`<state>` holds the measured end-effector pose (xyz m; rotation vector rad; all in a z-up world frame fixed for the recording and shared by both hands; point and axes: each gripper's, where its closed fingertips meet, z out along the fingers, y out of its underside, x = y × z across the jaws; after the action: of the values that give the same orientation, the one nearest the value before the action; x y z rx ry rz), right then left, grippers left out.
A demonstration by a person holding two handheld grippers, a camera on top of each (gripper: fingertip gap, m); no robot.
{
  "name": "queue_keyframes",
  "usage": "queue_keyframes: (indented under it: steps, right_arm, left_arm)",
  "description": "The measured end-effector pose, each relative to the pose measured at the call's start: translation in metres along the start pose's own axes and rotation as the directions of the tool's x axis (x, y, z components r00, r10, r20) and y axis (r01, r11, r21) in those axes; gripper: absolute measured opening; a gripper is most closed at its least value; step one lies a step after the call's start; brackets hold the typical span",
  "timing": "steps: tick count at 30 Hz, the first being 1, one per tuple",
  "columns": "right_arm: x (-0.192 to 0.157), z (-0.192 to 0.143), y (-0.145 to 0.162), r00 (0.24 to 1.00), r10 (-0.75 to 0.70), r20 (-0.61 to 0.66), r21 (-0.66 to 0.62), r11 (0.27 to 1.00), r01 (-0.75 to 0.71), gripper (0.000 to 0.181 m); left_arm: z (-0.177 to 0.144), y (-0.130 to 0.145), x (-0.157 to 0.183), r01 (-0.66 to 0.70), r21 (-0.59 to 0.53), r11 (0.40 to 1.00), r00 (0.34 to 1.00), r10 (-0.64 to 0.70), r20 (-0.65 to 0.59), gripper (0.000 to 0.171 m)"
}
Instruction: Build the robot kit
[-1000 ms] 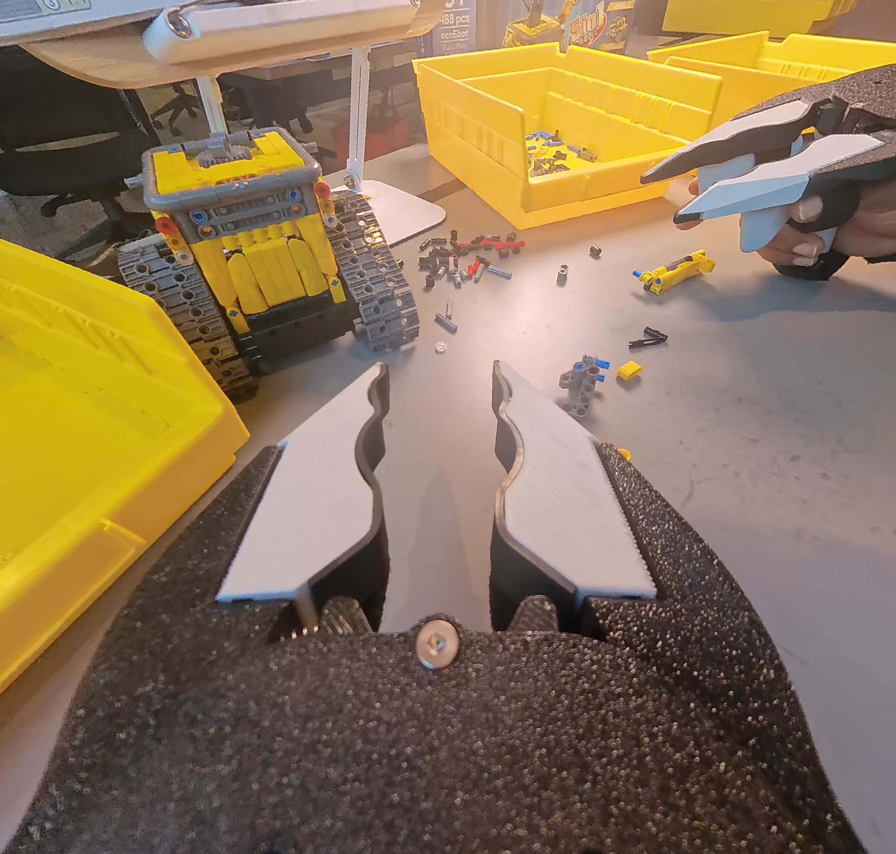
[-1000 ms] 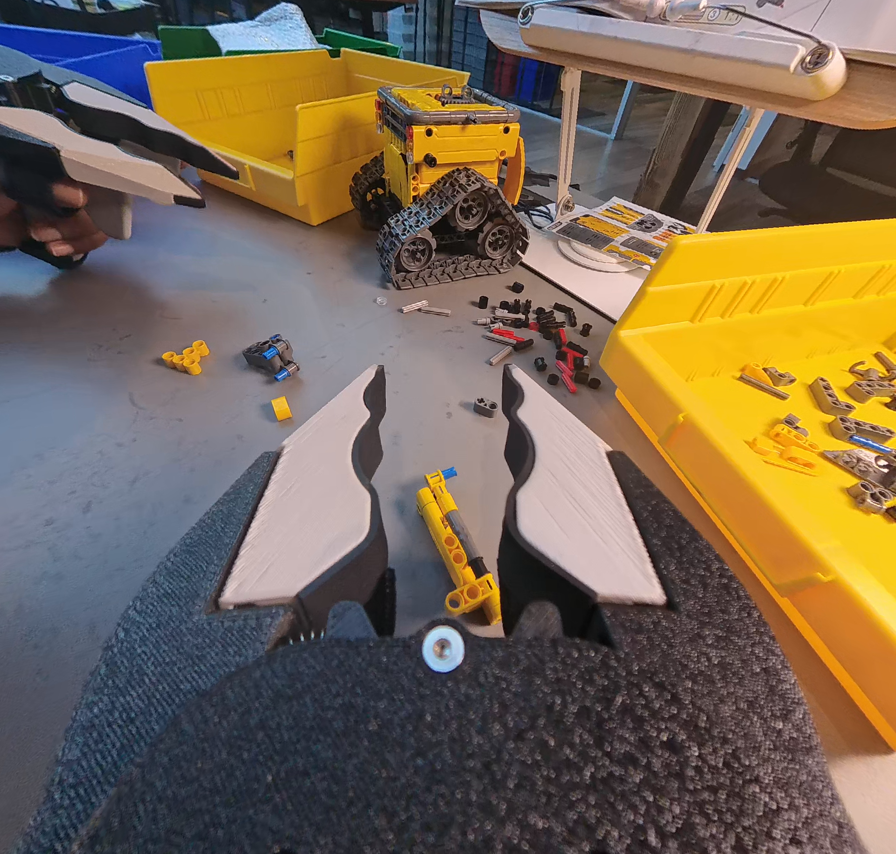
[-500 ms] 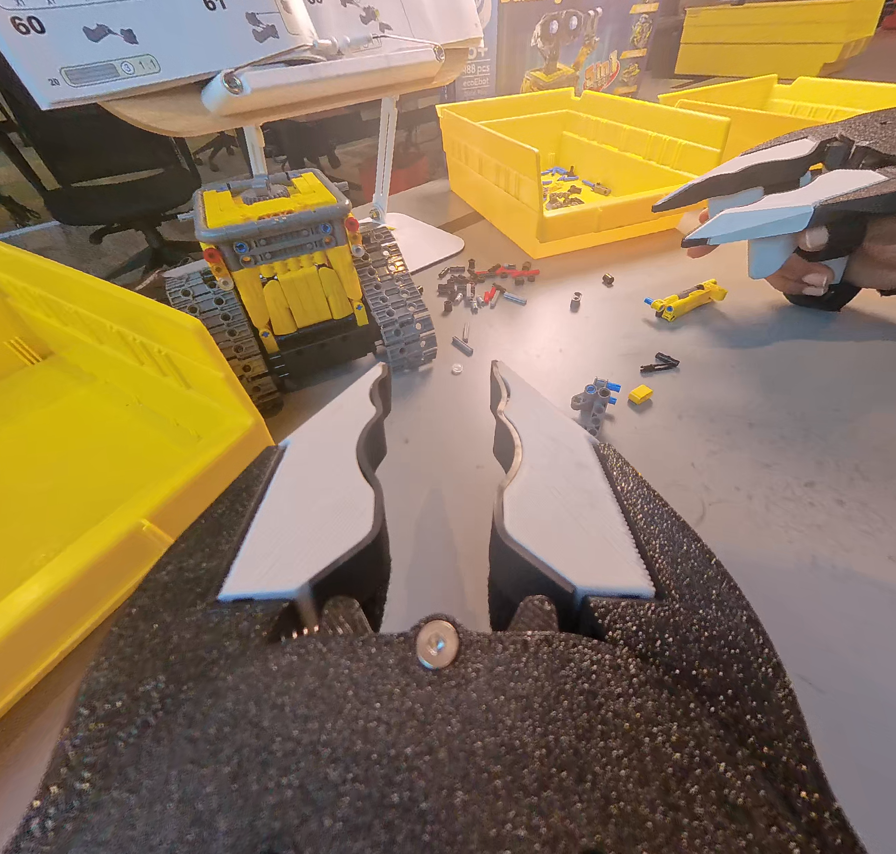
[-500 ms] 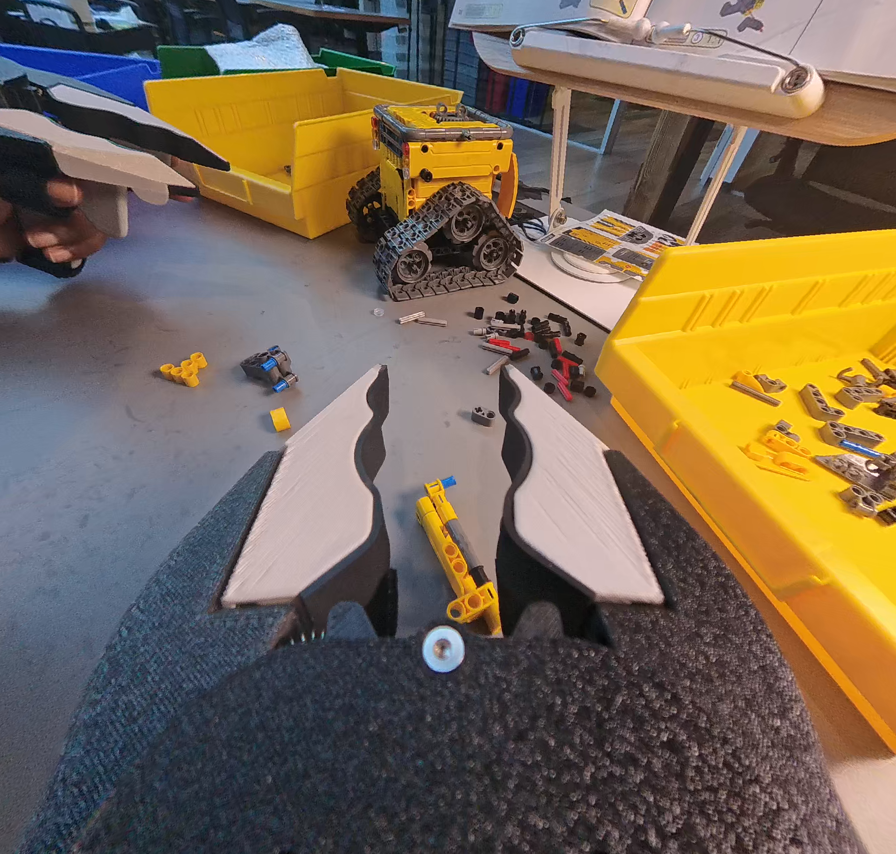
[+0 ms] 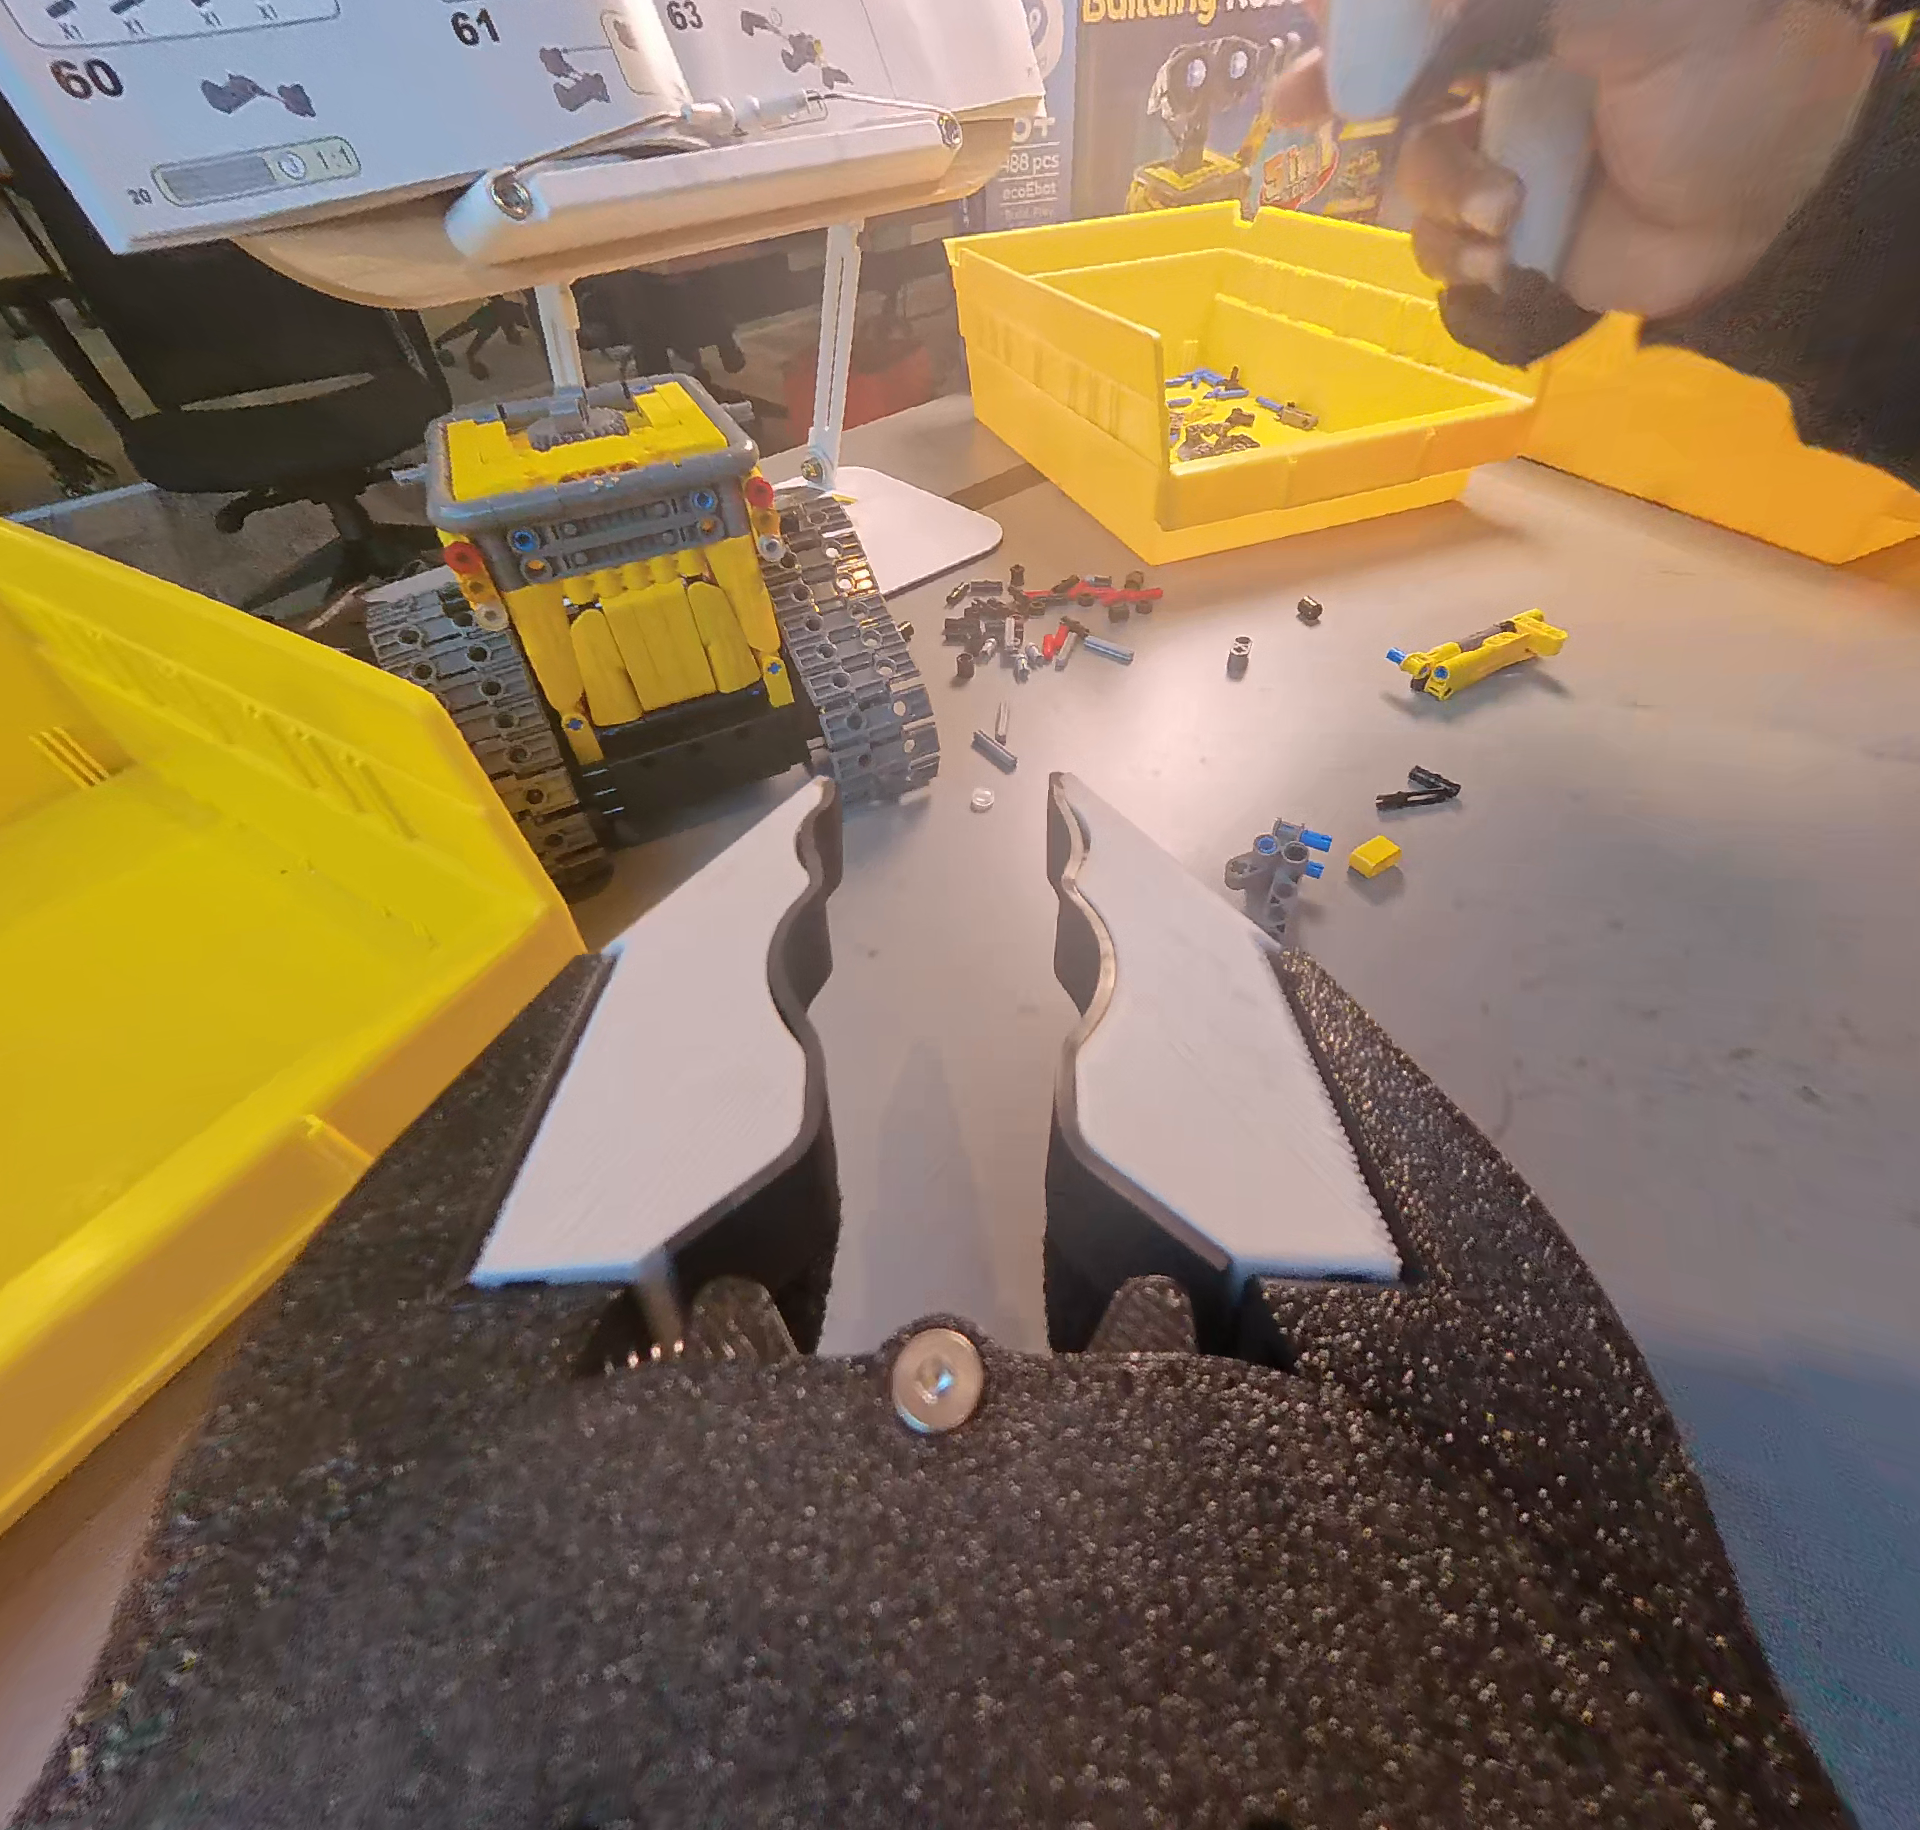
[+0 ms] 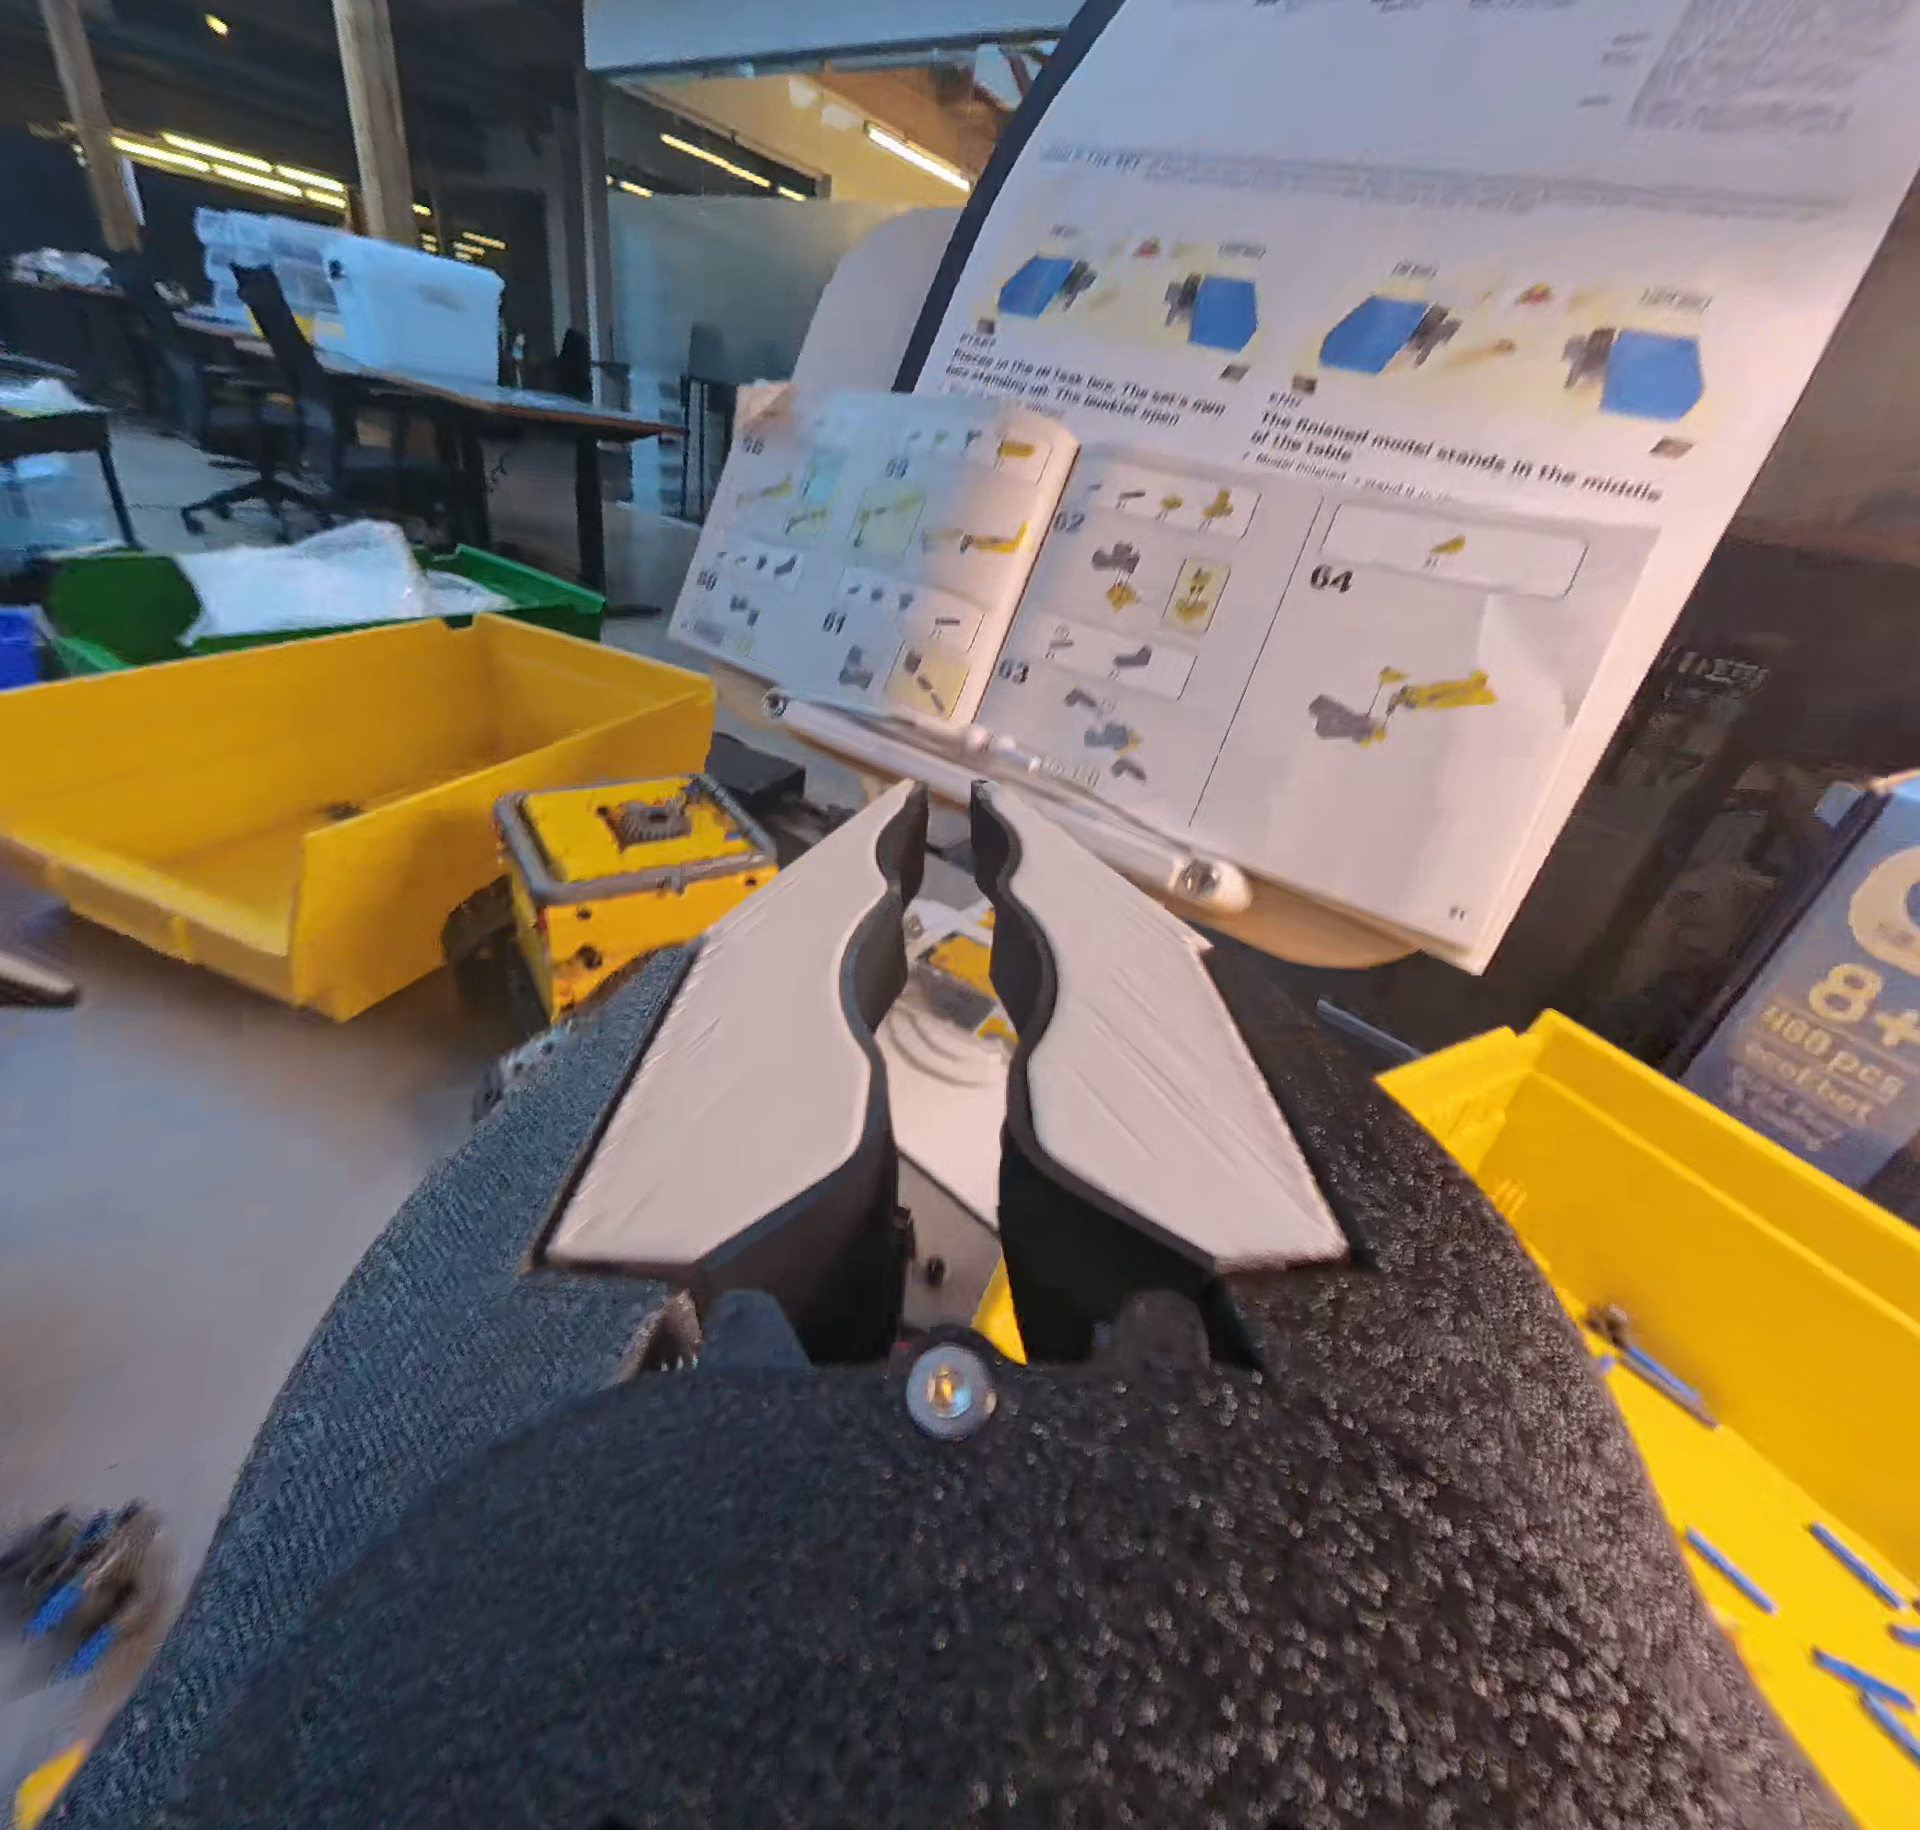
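At your far left, a big yellow plastic bin (image 5: pixel 208 1001) shows nothing inside. Your left gripper (image 5: pixel 940 809) holds its fingers apart over the grey surface (image 5: pixel 1558 1053), nearest the yellow tracked brick robot (image 5: pixel 644 627). Farther right, a second yellow bin (image 5: pixel 1226 367) holds small blue and black pieces. Your right gripper (image 6: pixel 948 793) is raised, fingers nearly together, gripping nothing.

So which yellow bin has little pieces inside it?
The far yellow bin, right of the tracked model; blue and dark pieces lie inside. The near-left bin shows none.
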<state>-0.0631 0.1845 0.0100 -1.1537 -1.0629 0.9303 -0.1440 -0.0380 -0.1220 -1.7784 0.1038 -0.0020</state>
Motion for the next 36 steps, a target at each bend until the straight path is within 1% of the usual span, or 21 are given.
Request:
queue_keyframes:
  steps: [2,5,8,10,14,20,32,36]
  right_arm:
    - [0.015,0.026,-0.015,1.0,-0.003,-0.015,0.03,1.0,0.004,0.004]
    - [0.034,0.069,-0.021,0.998,-0.05,-0.028,0.011,0.999,0.051,0.001]
    - [0.045,0.108,-0.018,0.994,-0.103,-0.026,-0.033,0.994,0.102,0.0]
    - [0.05,0.129,-0.014,0.995,-0.092,-0.026,-0.065,0.994,0.09,0.0]
    - [0.058,0.153,-0.004,0.996,-0.08,-0.028,-0.111,0.991,0.077,0.0]
    - [0.065,0.16,0.002,0.994,-0.098,-0.044,-0.129,0.987,0.091,0.001]
    - [0.082,0.149,0.007,0.99,-0.112,-0.09,-0.133,0.986,0.1,0.001]
    - [0.084,0.148,0.007,0.991,-0.105,-0.087,-0.134,0.987,0.093,0.002]
  left_arm:
    - [-0.001,-0.001,-0.002,-0.009,0.003,1.0,1.0,0.009,0.013,0.038]
    - [-0.002,0.0,-0.005,-0.007,0.003,1.0,1.0,0.006,0.019,0.038]
    - [-0.001,0.001,-0.006,-0.005,0.0,1.0,1.0,0.005,0.018,0.038]
    - [0.0,0.003,-0.007,-0.003,-0.006,1.0,1.0,0.004,0.017,0.038]
    - [0.0,0.006,-0.009,0.0,-0.014,1.0,1.0,0.001,0.018,0.037]
    - [0.002,0.009,-0.013,0.021,-0.022,1.0,1.0,-0.02,0.016,0.037]
    - [0.003,0.01,-0.013,0.028,-0.024,0.999,1.0,-0.028,0.013,0.037]
    - [0.003,0.01,-0.013,0.025,-0.025,0.999,1.0,-0.024,0.014,0.036]
